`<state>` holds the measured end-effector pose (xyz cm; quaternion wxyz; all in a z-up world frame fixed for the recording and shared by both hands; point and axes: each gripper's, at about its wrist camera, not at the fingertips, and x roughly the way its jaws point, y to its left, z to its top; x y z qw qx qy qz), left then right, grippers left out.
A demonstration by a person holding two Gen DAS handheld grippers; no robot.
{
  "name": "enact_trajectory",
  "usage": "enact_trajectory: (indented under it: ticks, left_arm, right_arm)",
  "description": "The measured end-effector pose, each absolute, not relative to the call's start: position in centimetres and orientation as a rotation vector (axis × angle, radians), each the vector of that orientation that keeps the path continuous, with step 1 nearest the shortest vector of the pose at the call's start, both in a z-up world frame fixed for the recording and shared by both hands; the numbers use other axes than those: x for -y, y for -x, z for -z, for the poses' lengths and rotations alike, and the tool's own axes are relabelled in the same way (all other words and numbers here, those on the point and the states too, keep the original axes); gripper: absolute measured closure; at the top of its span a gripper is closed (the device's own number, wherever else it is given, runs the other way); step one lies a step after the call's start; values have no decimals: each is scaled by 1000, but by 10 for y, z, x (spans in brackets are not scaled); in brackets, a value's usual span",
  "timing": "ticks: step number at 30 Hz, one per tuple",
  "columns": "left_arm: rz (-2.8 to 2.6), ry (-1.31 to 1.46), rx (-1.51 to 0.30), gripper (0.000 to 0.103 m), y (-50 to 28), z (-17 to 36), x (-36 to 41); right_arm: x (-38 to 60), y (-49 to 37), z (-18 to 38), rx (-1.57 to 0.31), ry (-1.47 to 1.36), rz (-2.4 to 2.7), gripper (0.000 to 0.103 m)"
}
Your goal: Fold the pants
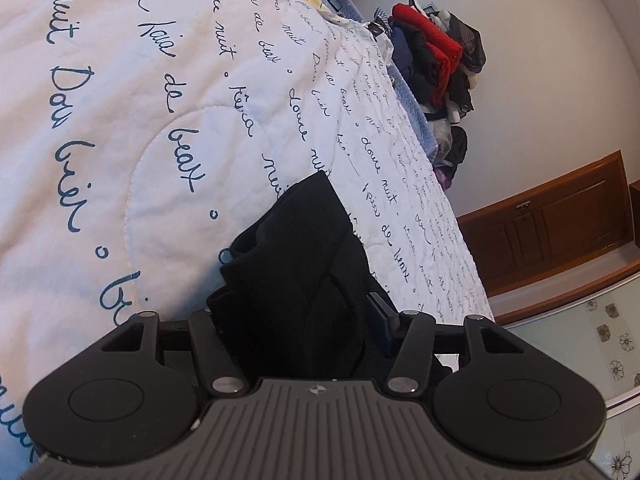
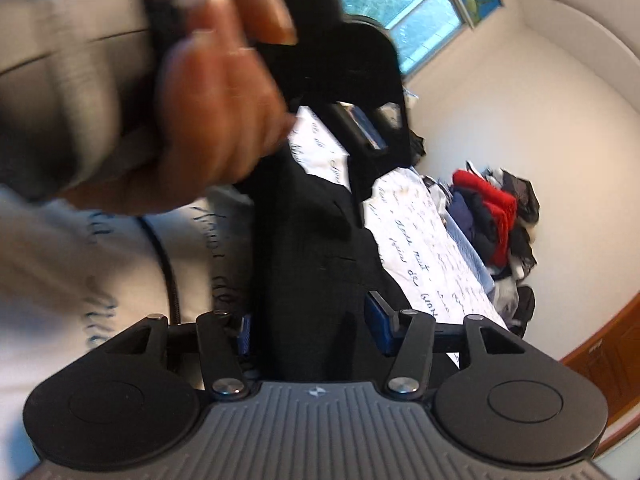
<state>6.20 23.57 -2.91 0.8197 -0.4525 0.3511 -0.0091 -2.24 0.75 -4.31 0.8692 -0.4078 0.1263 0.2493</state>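
Observation:
Black pants are bunched up above a white quilt with blue script. My left gripper is shut on the bunch; cloth hides its left finger, and the blue pad of the right one shows. In the right wrist view the pants hang in a thick fold from the left gripper, which a person's hand holds. My right gripper stands open around this fold, its blue pads on either side of the cloth.
A heap of red and dark clothes lies past the bed's far edge against a white wall. A wooden door stands to the right. A window is behind the hand, and a black cable crosses the quilt.

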Motion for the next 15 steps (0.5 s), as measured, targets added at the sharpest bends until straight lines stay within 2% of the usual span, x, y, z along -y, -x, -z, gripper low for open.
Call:
enact_trajectory:
  ticks: [1,4,9,15]
  left_arm:
    - [14,954,-748,47,-62,29,-235]
    - [-4,916,-749,56,-63,28,-230]
    - [-11,828,-725,69,-58,19,-222]
    - [-7,751,-698,74,-54,10,-214]
  right_arm:
    - [-6,17,41,-283,836,-531,62]
    - [-7,16,40,-302,805,-555,77]
    - [0,11,32,-328,745,-582,81]
    - [21,10,4,-422,617,-766,77]
